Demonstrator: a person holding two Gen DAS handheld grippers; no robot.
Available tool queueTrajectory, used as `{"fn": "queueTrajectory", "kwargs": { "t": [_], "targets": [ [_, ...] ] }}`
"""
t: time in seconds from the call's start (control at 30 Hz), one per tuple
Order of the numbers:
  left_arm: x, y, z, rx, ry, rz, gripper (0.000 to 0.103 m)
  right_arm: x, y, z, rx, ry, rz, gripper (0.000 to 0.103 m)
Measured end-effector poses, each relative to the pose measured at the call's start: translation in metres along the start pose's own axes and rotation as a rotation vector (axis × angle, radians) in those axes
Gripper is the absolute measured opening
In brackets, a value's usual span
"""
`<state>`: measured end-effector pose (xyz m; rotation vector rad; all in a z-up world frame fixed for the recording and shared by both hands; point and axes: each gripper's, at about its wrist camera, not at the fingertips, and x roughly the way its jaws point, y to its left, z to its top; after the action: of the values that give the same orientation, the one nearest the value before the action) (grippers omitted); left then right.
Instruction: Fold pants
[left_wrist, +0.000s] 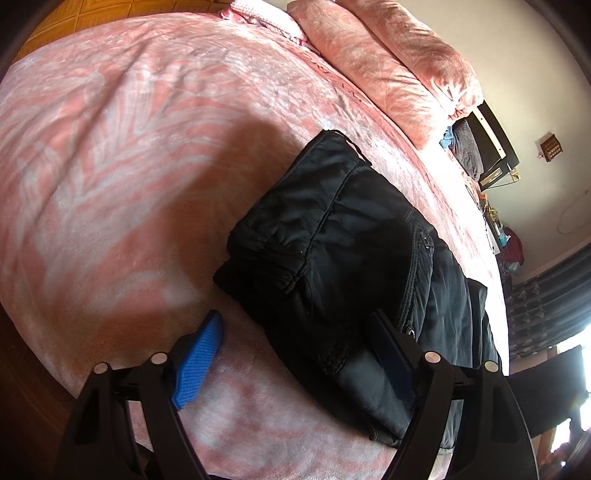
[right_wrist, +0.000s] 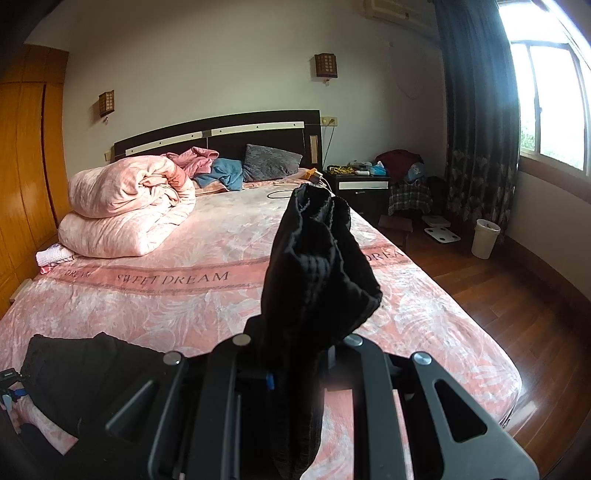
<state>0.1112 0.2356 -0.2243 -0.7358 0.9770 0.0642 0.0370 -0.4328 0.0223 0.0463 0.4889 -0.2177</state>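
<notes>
Bedroom, pink leaf-print bed as work surface. Black padded fabric pants part-folded near foot edge; soft, bulky, likely slippery shell. Right gripper clamped on lifted waistband end; grip thick seams. Left gripper spread apart over bundle.

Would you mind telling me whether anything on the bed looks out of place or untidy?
Yes. The pants lie folded near the bed's foot, yet the right gripper is shut on a bunched black cloth, held up crumpled rather than flat. A pink duvet also sits heaped by the headboard.
</notes>
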Motion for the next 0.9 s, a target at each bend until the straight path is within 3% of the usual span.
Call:
{"fn": "queueTrajectory", "kwargs": {
  "t": [0.37,0.9],
  "targets": [
    [0.000,0.000,-0.001,0.003,0.008,-0.015,0.083,0.007,0.031,0.007,-0.060,0.026,0.011,0.015],
    [-0.003,0.009,-0.003,-0.015,0.009,-0.062,0.083,0.022,0.114,-0.003,-0.219,0.081,0.048,0.015]
  ]
}}
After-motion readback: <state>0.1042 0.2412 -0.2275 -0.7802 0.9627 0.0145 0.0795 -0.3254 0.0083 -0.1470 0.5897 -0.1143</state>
